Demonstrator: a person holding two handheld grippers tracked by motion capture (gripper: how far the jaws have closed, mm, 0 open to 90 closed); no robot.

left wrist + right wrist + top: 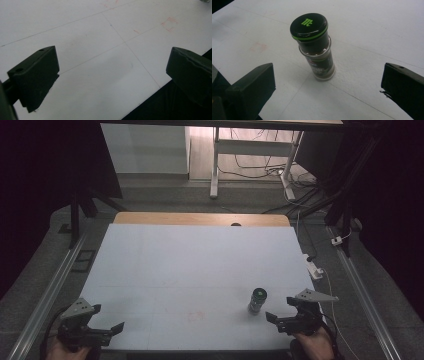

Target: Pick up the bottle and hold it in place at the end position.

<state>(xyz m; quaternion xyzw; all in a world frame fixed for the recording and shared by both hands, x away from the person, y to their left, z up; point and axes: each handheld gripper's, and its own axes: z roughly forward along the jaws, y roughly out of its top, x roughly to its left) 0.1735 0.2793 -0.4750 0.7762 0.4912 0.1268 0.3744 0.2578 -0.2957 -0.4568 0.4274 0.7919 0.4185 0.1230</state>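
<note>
Spice jar: small glass spice jar (317,47) with dark contents and a black lid edged in green, upright on the white bench (190,265), near its front right corner.
Right gripper (283,319): just beside the jar, jaws wide apart, nothing between them.
Left gripper (105,332): front left corner, jaws apart, over bare bench.

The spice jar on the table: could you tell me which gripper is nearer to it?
Right. The right gripper sits just beside the spice jar, jaws open toward it without touching. The left gripper is at the table's opposite near corner.
</note>
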